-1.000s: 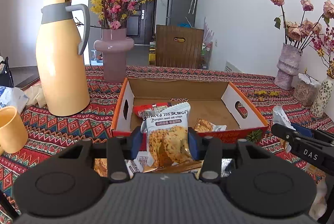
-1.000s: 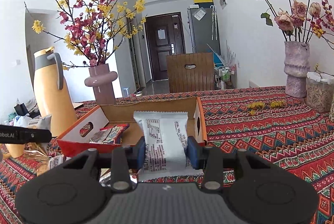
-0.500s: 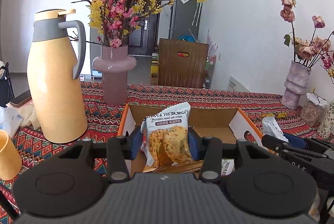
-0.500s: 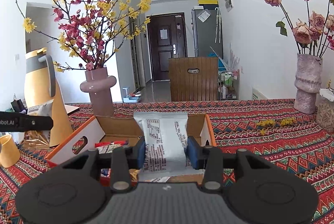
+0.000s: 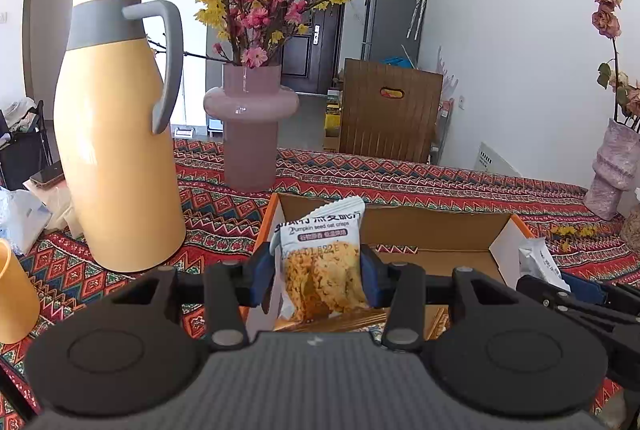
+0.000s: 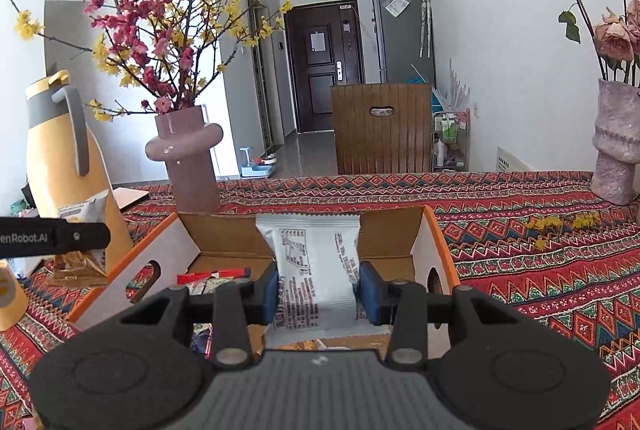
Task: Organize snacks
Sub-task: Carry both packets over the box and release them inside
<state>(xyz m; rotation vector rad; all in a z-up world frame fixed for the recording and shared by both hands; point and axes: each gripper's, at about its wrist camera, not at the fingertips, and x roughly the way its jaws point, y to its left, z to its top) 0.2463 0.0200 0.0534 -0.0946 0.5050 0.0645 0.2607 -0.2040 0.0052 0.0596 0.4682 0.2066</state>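
Patterned red tablecloth [image 6: 540,286], snack run in progress over the orange cardboard box [image 6: 438,242].

Near: left gripper [image 5: 318,276] clenched on an oat crisp packet [image 5: 320,270], right gripper [image 6: 318,290] clenched on a white snack packet [image 6: 316,262], both above the box. Light, crinkly, slippery, crushable, so pinch mid-body gently. Farther left: yellow thermos [image 5: 116,133], pink vase [image 5: 250,133].

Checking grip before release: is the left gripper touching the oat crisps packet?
Touching: the left wrist view shows the left gripper with both blue pads pressed against the oat crisps packet.
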